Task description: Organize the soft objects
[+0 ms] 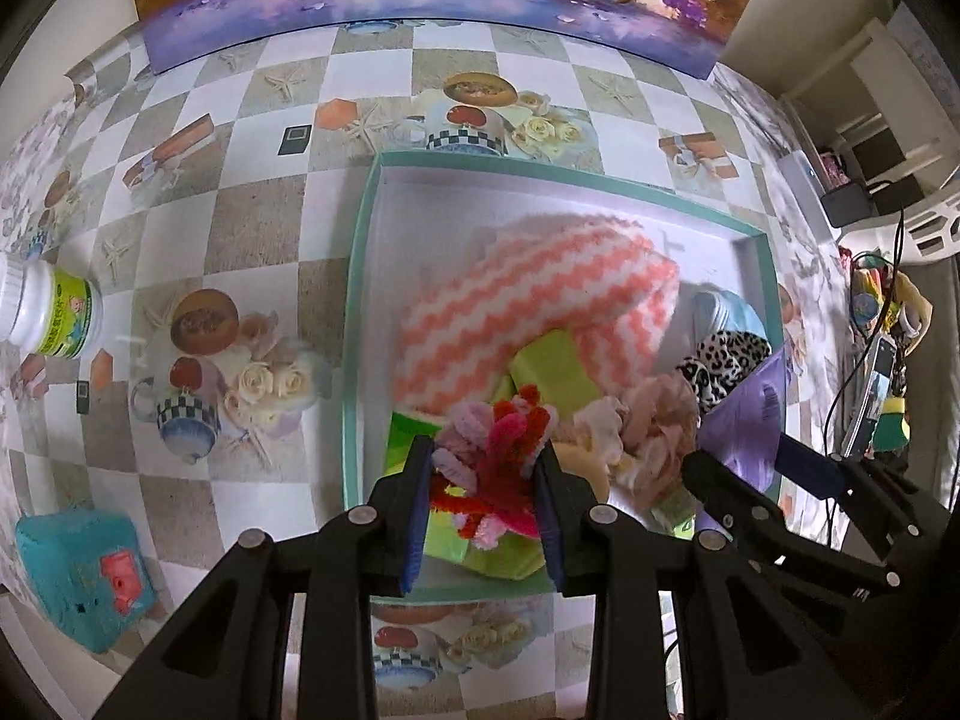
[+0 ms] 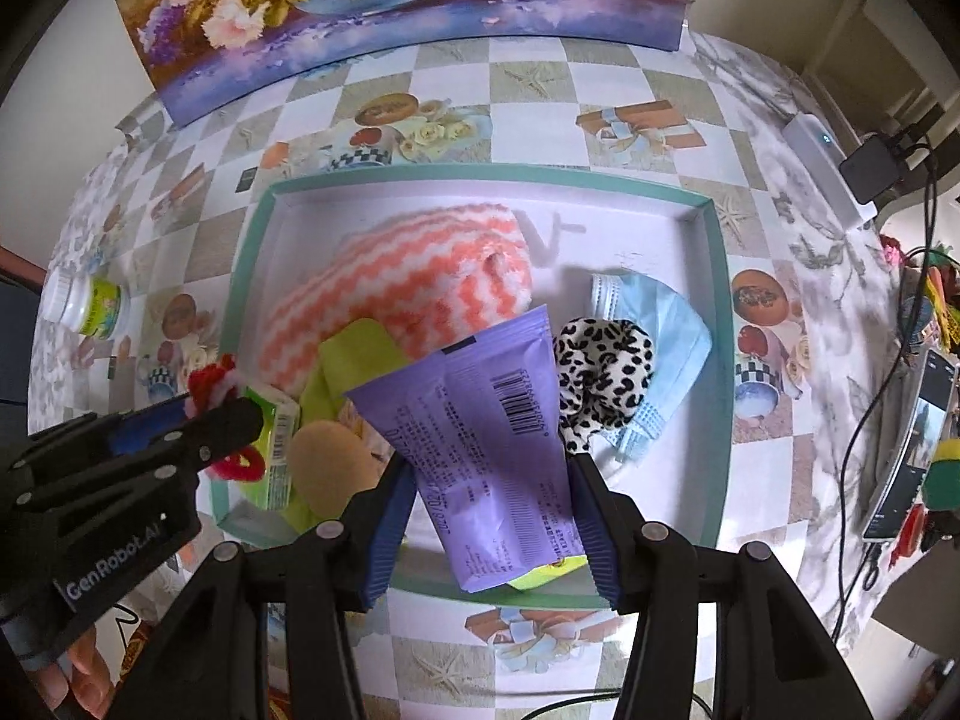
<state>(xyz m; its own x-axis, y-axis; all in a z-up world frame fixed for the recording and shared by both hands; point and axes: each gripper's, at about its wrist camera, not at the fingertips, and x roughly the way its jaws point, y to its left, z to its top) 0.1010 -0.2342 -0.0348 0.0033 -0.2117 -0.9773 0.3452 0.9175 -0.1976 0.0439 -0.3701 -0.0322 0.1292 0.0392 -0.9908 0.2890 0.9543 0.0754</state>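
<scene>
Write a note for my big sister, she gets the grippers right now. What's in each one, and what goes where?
Left hand-held gripper: shut on the pipe-cleaner bundle, red and pink, held over the near left part of the teal tray.
Right hand-held gripper: shut on the purple packet, held over the tray's near edge.
Already in the tray: striped towel, blue face mask, leopard scrunchie, green packs, beige puff.
Left to do: let go of both things into the tray. The white bottle and teal box lie outside on the table.
</scene>
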